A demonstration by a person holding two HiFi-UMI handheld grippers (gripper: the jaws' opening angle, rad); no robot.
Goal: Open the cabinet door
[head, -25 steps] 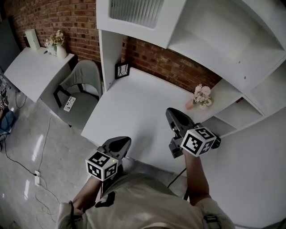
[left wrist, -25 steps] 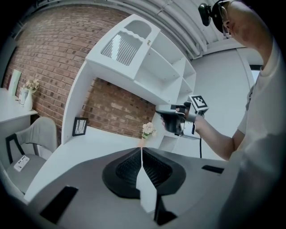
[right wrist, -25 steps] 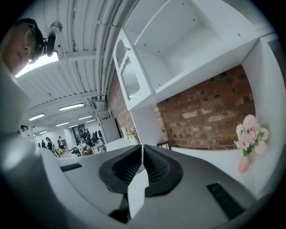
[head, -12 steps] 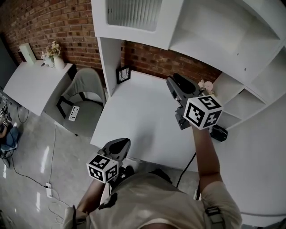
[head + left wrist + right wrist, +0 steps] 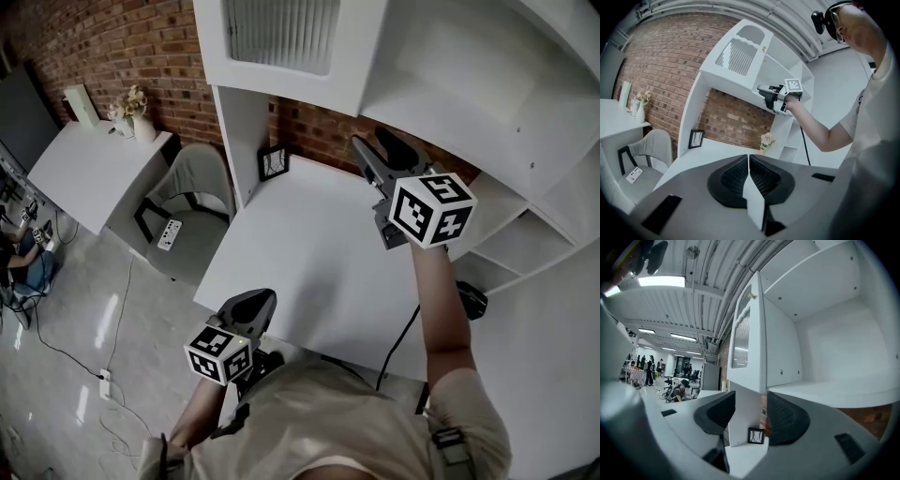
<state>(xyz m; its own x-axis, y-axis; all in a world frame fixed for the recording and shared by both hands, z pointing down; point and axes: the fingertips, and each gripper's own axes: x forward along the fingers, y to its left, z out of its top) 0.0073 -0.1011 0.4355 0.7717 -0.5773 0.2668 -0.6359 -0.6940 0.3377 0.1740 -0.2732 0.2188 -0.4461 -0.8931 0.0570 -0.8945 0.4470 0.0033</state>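
Note:
The white cabinet door (image 5: 281, 37), with a ribbed panel, stands swung out from the upper cabinet (image 5: 469, 66), whose bare inside shows. In the right gripper view the door (image 5: 749, 333) is edge-on, a small knob (image 5: 751, 296) near its top. My right gripper (image 5: 380, 141) is raised just below the door's lower corner and open. Its jaws have just been opening, and nothing is pressed between them (image 5: 750, 411); the door's edge lines up with the gap. My left gripper (image 5: 251, 305) hangs low at the desk's front edge, shut and holding nothing (image 5: 749, 157).
A white desk (image 5: 309, 253) lies below the cabinet, with a small picture frame (image 5: 273, 161) at the back. A grey chair (image 5: 192, 187) with a remote (image 5: 170, 234) stands to the left. Open shelves (image 5: 525, 234) are on the right. A flower pot (image 5: 766, 139) sits on the desk.
My right gripper rose from the desk's front edge up to the cabinet door's lower corner, and its jaws opened. The left gripper stayed low near the desk's front.

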